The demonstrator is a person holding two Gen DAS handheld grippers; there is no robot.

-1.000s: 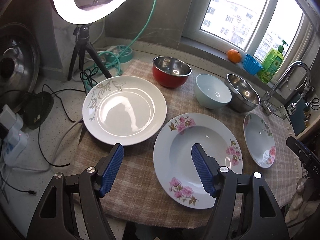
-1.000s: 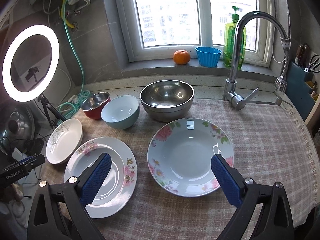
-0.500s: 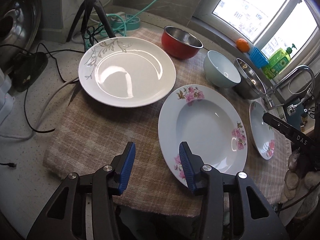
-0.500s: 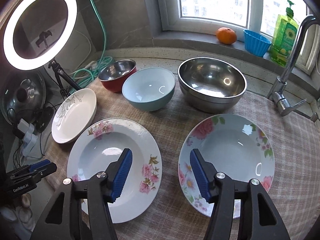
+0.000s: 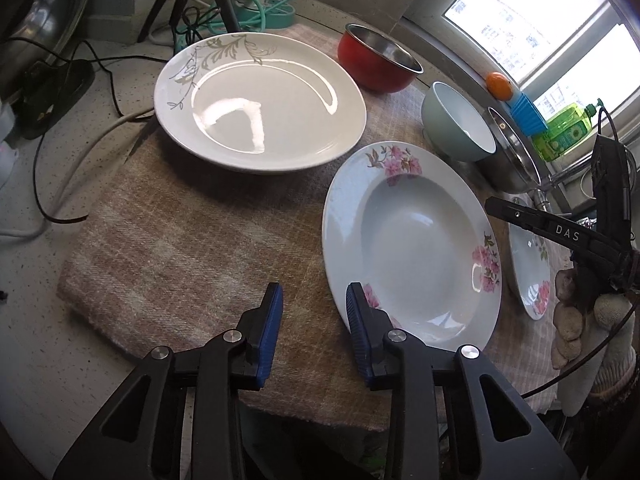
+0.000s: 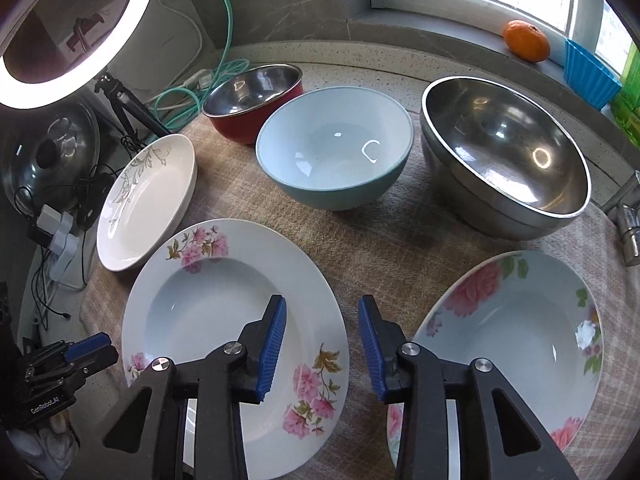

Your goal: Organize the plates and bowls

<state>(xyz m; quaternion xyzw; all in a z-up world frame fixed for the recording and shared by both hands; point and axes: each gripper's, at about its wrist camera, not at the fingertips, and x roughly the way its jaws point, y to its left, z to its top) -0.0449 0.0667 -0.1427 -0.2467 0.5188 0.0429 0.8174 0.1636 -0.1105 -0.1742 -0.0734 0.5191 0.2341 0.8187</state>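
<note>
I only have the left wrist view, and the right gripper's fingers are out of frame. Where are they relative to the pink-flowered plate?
Observer: The right gripper straddles the pink-flowered plate at its rim, one finger over the plate, one over the cloth. Its jaws are closing but not yet pressing.
Operator: The dish beyond it is mostly hidden for me. Anything in it?
Observer: The deeper floral dish is empty and sits apart from that plate.
Operator: And the steel bowl?
Observer: The steel bowl is empty too.
</note>
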